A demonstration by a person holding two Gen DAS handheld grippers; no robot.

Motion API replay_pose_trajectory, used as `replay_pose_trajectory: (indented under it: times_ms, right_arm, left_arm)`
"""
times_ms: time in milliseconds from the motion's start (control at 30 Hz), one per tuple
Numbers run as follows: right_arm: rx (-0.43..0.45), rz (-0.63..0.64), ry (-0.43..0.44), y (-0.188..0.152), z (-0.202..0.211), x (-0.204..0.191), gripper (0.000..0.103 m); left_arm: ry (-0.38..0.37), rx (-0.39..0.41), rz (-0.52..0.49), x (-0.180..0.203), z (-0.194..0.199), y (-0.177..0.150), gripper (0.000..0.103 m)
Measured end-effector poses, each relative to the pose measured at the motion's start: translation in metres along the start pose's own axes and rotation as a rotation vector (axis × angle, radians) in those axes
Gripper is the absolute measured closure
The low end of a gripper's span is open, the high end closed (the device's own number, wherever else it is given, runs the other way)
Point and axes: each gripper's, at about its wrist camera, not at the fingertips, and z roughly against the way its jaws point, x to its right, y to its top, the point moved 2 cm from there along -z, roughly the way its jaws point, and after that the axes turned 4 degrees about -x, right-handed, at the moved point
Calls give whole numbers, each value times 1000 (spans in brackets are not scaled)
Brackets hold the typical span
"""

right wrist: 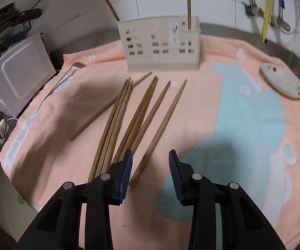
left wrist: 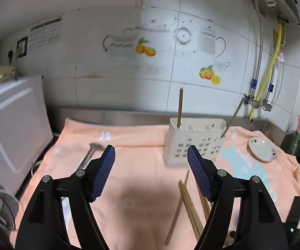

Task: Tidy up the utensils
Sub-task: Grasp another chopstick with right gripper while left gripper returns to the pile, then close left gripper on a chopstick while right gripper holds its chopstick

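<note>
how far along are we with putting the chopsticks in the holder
Early on. Done: two chopsticks already stand in the holder. In hand: nothing; the left gripper and right gripper are both open. Left: the loose chopsticks on the towel, plus a metal spoon.

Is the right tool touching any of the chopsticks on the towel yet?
Cannot tell. In the right wrist view the open right tool sits at the near ends of the loose chopsticks; its left finger overlaps them, but no contact or gap shows plainly.
</note>
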Motion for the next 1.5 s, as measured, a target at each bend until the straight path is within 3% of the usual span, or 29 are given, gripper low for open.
replay_pose_trajectory:
  times_ms: [300, 500, 600, 967, 1167, 1300, 1500]
  right_arm:
    - [-41, -69, -19, -9, -17, -7, 81]
    - [-39, -34, -115, -10, -22, -14, 85]
    - [-34, -20, -152, -11, -22, -14, 92]
    - [-1, -62, -129, -15, -9, 10, 97]
    - [5, -78, -107, -21, -5, 20, 97]
    - [6, -84, -94, -23, -3, 24, 97]
    - [6, -103, -82, -26, -2, 32, 96]
  left_arm:
    - [73, -40, 21, -17, 11, -39, 28]
    - [91, -77, 42, -20, 14, -60, 27]
    - [101, -113, 49, -19, 12, -73, 27]
    - [31, -302, 13, 24, 3, -146, 28]
    - [-25, -396, 38, 50, -7, -177, 39]
    - [-42, -429, 51, 60, -15, -185, 52]
    - [-56, -451, 64, 69, -21, -186, 57]
